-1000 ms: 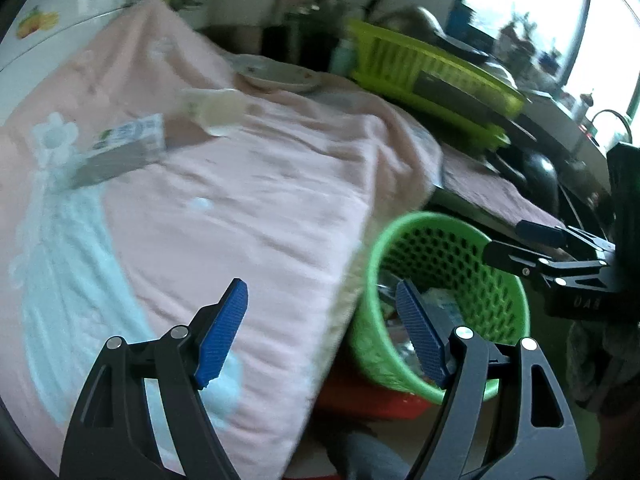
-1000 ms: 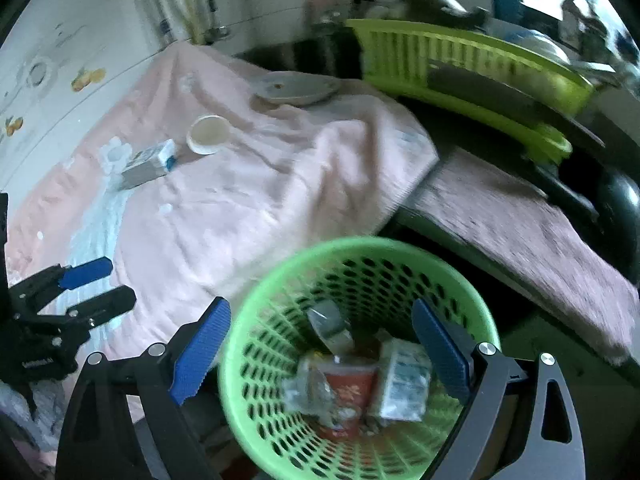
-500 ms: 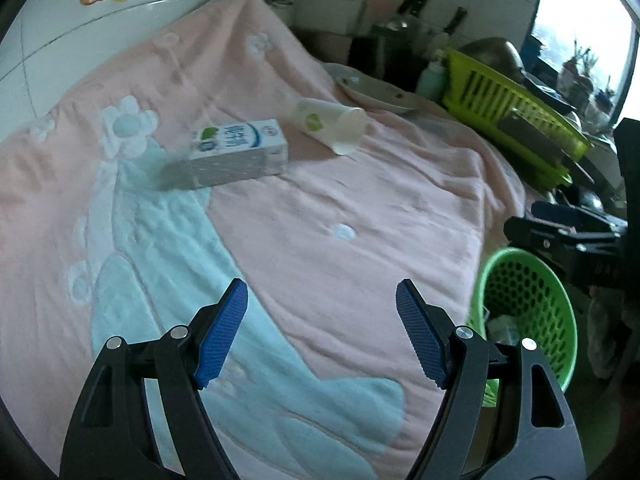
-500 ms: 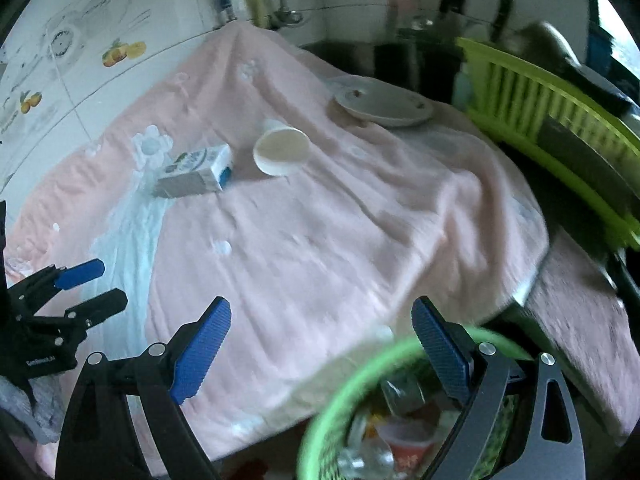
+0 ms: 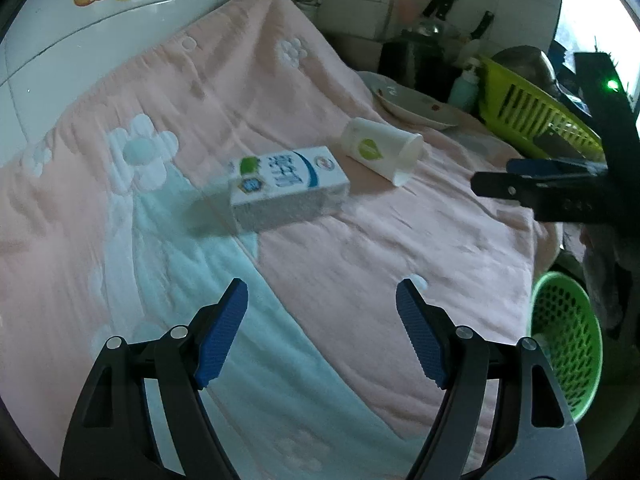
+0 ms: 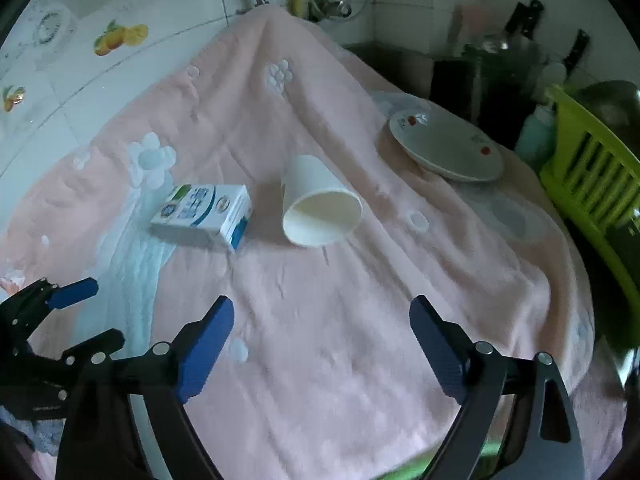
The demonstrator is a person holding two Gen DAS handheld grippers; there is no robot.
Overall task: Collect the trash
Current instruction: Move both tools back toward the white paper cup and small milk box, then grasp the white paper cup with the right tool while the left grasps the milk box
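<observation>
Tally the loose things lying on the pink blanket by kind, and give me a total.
Milk carton: 1, lying flat
Paper cup: 1, tipped on its side
Plate: 1, at the blanket's far edge
Total: 3

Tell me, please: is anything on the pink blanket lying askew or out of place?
Yes. A white paper cup lies tipped on its side, mouth open, beside a milk carton lying flat. Both look like litter on the blanket. No spill is visible.
</observation>
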